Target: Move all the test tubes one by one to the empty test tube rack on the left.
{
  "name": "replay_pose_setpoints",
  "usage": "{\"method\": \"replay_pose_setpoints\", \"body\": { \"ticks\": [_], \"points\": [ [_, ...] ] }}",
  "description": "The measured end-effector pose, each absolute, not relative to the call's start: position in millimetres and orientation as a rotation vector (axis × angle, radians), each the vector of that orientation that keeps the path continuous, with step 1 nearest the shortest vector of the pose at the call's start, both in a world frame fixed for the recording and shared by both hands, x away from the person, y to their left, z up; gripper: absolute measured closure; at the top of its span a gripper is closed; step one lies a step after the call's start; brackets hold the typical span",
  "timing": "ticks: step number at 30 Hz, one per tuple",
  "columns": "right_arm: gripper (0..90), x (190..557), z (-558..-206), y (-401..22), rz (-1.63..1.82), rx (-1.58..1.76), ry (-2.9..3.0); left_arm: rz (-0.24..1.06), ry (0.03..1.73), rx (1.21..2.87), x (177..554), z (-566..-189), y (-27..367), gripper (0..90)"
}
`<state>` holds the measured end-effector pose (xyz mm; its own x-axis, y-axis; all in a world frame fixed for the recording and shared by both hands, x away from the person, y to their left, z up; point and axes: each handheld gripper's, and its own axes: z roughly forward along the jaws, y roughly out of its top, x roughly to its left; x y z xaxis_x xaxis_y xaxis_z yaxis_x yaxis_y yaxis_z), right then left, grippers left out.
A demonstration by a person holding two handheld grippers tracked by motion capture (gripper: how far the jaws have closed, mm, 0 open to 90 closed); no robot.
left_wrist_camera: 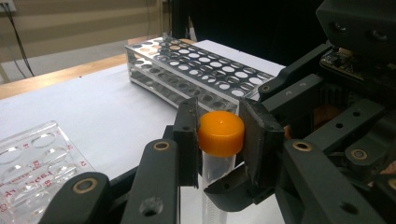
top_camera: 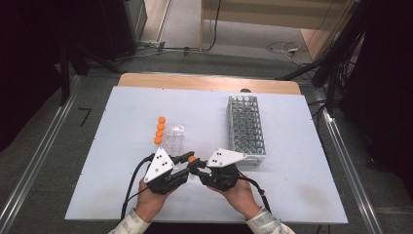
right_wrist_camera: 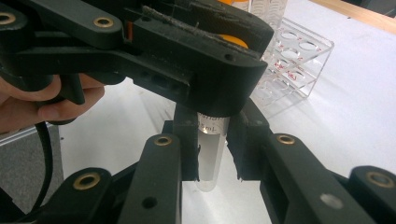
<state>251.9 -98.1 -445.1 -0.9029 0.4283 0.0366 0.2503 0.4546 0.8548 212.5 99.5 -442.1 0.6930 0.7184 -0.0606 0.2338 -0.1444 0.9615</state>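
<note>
Uncapping is the step in hand, I judge: near the table's (top_camera: 292,195) front edge the left gripper (left_wrist_camera: 219,140) is clamped on the orange cap (left_wrist_camera: 221,133) and the right gripper (right_wrist_camera: 212,154) on the tube (right_wrist_camera: 211,154). Next comes a twist while the right holds firm.

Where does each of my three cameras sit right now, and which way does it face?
High view: above the table, looking forward and down; both hands and sleeves show.
Left gripper view: rides the left gripper, looking along its jaws at the orange cap.
Right gripper view: rides the right gripper, facing the clear tube; a hand shows.
Shared: both gripper views show one capped tube.
</note>
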Motion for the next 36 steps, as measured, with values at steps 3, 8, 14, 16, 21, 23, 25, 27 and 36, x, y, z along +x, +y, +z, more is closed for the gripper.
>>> {"method": "replay_pose_setpoints", "body": {
  "ticks": [3, 8, 14, 16, 21, 23, 25, 27, 36],
  "points": [
    [71.4, 251.6, -444.9, -98.3, 1.44, 0.598, 2.517, 0.498, 0.771, 1.697, 212.7, -441.3, 100.3, 70.0],
    [47.7, 252.0, -443.7, -99.6, 1.47, 0.613, 2.53, 0.491, 0.787, 1.663, 213.7, -436.9, 107.4, 70.2],
    [33.5, 253.4, -442.2, -107.1, 1.475, 0.638, 2.512, 0.488, 0.809, 1.63, 215.2, -428.9, 120.6, 70.3],
    [30.9, 253.6, -441.7, -111.1, 1.48, 0.65, 2.505, 0.491, 0.815, 1.616, 214.7, -426.0, 124.5, 70.3],
    [28.4, 253.0, -441.5, -121.1, 1.478, 0.679, 2.48, 0.51, 0.841, 1.593, 213.9, -418.9, 136.2, 70.3],
    [28.3, 252.5, -441.1, -125.5, 1.477, 0.685, 2.474, 0.519, 0.855, 1.577, 213.3, -416.2, 142.3, 70.3],
    [28.2, 252.1, -440.7, -129.9, 1.475, 0.692, 2.466, 0.529, 0.867, 1.564, 213.0, -413.7, 148.8, 70.3],
    [28.3, 251.7, -440.4, -134.2, 1.476, 0.703, 2.458, 0.544, 0.881, 1.552, 212.6, -411.1, 155.2, 70.3],
    [28.7, 250.4, -440.1, -146.3, 1.469, 0.735, 2.439, 0.599, 0.919, 1.516, 211.2, -403.4, 174.1, 70.3]
  ]
}}
